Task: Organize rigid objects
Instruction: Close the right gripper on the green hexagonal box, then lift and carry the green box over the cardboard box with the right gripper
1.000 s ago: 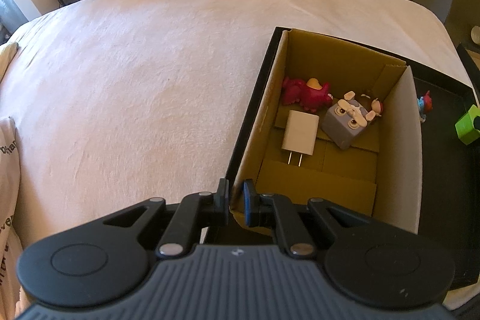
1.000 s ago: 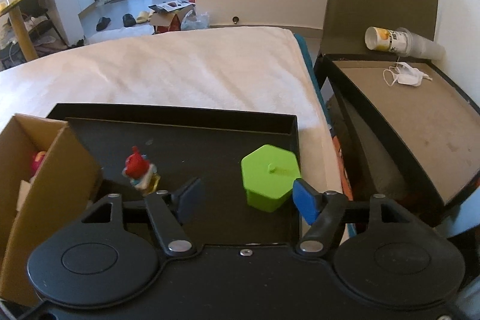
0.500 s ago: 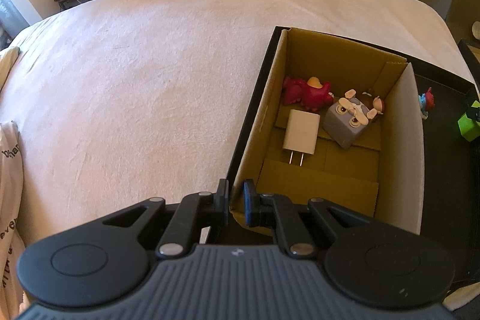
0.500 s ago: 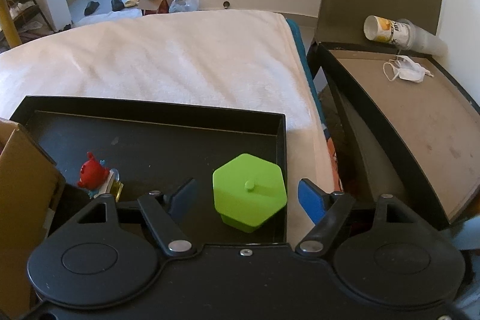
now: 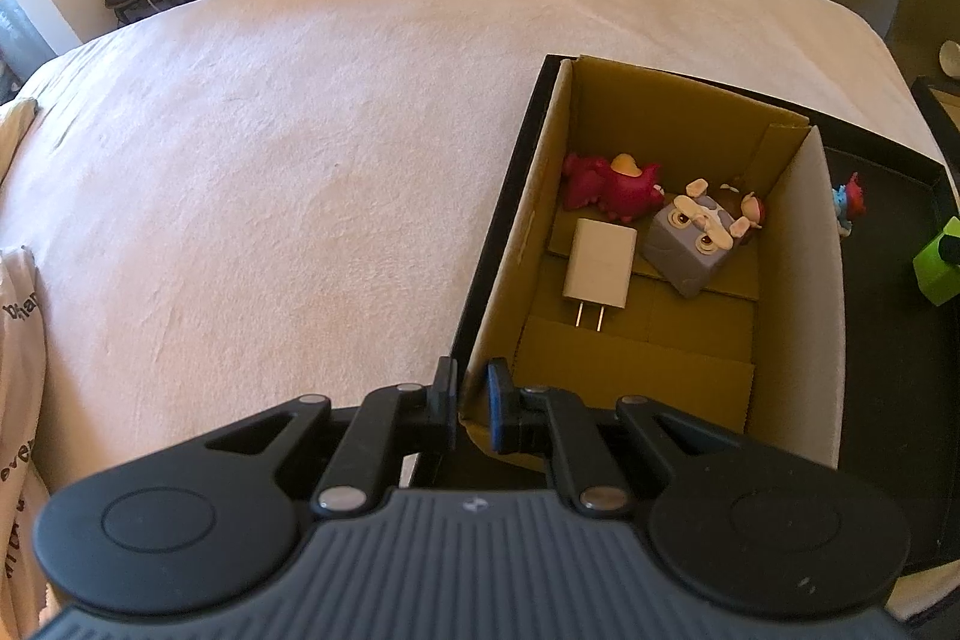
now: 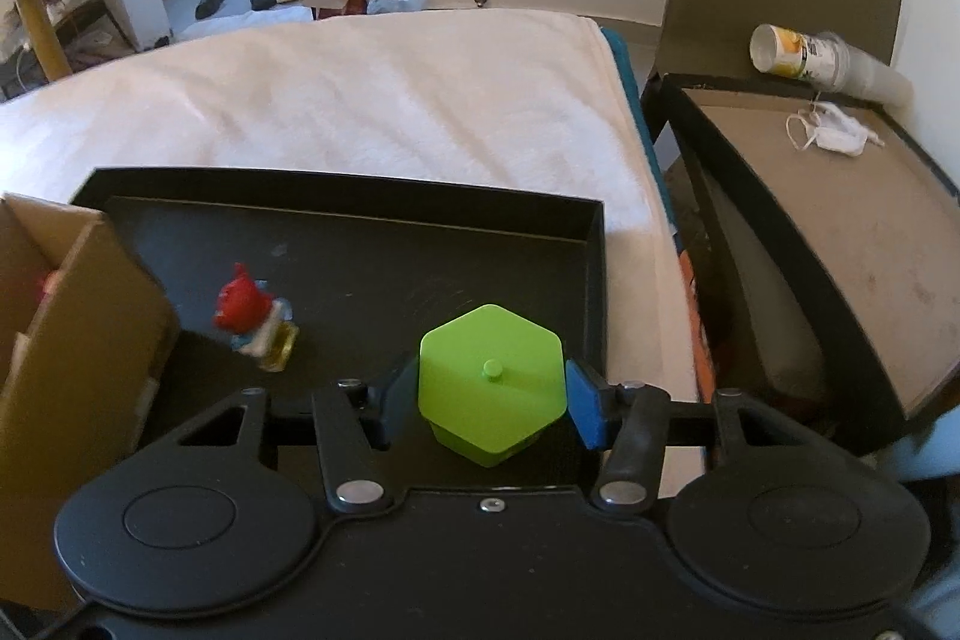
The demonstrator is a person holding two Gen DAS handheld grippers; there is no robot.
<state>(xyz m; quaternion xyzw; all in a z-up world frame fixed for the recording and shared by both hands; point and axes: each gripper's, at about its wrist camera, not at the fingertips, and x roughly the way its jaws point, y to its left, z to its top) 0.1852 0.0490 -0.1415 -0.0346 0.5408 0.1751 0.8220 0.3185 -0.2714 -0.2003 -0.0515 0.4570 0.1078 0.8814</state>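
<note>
3 items lie in the box (image 5: 804,220); my right claw (image 6: 491,394) brackets the green pot (image 6: 492,376), unclamped; left claw (image 5: 471,400) pinches the box; figurine (image 6: 252,322) beside it remains.

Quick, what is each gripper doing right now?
Left gripper: shut on the cardboard box wall.
Right gripper: open, fingers either side of the green hexagonal container.

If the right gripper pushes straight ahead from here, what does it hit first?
The green hexagonal box already sits between the right gripper's jaws, so it would meet that first. Beyond it lies the black tray's far wall, though depth is unclear.
</note>
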